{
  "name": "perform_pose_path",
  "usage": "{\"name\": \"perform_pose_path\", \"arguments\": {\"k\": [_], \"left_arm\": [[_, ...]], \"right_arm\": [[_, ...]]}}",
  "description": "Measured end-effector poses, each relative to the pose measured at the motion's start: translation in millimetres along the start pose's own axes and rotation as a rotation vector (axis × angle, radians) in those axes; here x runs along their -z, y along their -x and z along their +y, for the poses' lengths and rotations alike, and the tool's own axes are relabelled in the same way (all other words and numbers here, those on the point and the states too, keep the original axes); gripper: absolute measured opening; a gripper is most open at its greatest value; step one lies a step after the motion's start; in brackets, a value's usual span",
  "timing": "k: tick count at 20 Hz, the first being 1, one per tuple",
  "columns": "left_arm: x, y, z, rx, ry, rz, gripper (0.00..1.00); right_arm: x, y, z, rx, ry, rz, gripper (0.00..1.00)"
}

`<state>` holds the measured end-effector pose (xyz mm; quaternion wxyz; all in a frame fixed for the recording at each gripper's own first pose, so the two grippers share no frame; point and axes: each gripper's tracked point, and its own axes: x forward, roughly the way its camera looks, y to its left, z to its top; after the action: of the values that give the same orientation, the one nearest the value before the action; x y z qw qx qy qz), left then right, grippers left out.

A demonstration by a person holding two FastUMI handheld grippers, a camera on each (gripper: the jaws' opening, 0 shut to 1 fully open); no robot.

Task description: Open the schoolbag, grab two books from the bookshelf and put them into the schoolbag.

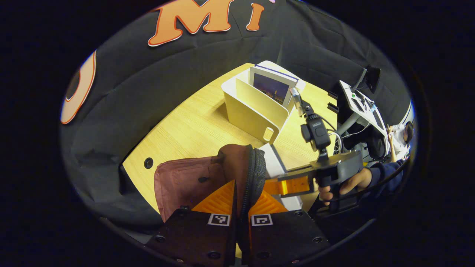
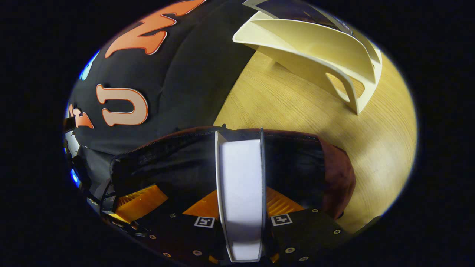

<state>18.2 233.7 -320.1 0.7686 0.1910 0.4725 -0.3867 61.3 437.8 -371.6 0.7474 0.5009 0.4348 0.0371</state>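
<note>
Left gripper view: the left gripper [image 1: 240, 202] has its two fingers drawn narrow on the zippered rim of the schoolbag [image 1: 193, 181], one finger on each side of the rim, pinching it and keeping the mouth up. The bag is dark red with a black zip and sits at the near edge of the table [image 1: 185, 126]. Beyond it the right gripper [image 1: 276, 185], held by a hand [image 1: 349, 181] in a dark sleeve, carries a white book [image 1: 276, 167] just beside the bag's mouth. A camera is mounted on top of that gripper.

Right gripper view: the right gripper [image 2: 241, 218] is closed on the book [image 2: 241, 193], both fingers pressing its covers, page edges facing the camera. The book's far end lies over the open mouth of the schoolbag [image 2: 334, 174], whose black lining shows. A finger [image 2: 139, 198] of the left gripper shows at the bag's rim, low left.

The bookshelf [image 1: 252, 107], a cream divided stand with a cut-out handle, stands farther back on the table, apart from the bag. One book [image 1: 272, 87] with a dark picture cover stands upright in it. The same stand [image 2: 319, 48] shows at the top of the right gripper view.

No writing on the books or bag can be read.

The table is light wood grain with a round cable hole [image 1: 148, 162]. Black cloth closes the booth behind it. At the far right stand a desk with equipment [image 1: 362, 104] and a seated person [image 1: 400, 139].
</note>
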Motion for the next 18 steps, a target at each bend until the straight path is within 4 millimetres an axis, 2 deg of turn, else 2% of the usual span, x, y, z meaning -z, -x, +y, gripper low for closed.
{"name": "perform_pose_path", "arguments": {"k": [4,7,9,10,11,12,14,15,16,17,18], "left_arm": [[4.8,-5.9,-11.6,0.025,0.016,-0.010,0.07],[8.9,-11.2,-11.2,0.008,0.019,0.001,0.07],[7.6,-11.0,-9.1,0.010,0.041,0.000,0.07],[6.4,-9.2,-6.1,0.007,0.053,-0.003,0.07],[4.8,-7.8,-2.6,0.003,0.067,-0.009,0.07],[2.9,-9.6,2.8,-0.005,0.078,-0.015,0.07],[1.1,-6.2,6.1,-0.011,0.102,-0.019,0.07],[0.6,-6.4,5.5,-0.011,0.110,-0.019,0.07],[-0.7,-7.6,6.9,-0.015,0.115,-0.021,0.07],[-1.8,-8.4,6.2,-0.016,0.122,-0.023,0.07],[-2.8,-10.6,6.2,-0.016,0.130,-0.024,0.07]], "right_arm": [[9.0,-30.2,1.9,-0.006,-0.036,-0.022,0.40],[13.2,-46.4,-0.4,-0.025,-0.043,-0.010,0.40],[13.3,-47.3,-2.7,-0.011,-0.040,-0.009,0.41],[10.1,-40.7,-1.6,-0.014,-0.034,-0.018,0.53],[6.3,-37.6,-3.0,-0.002,-0.024,-0.022,0.42],[7.7,-29.9,-6.6,0.010,-0.006,-0.005,0.42],[15.2,-16.9,-10.3,0.018,0.032,0.067,0.61],[14.7,-7.0,-20.5,0.055,0.067,0.088,0.68],[15.1,3.2,-30.3,0.088,0.104,0.099,0.93],[11.1,15.5,-39.3,0.116,0.142,0.101,0.97],[11.1,29.4,-46.6,0.140,0.176,0.109,0.97]]}}
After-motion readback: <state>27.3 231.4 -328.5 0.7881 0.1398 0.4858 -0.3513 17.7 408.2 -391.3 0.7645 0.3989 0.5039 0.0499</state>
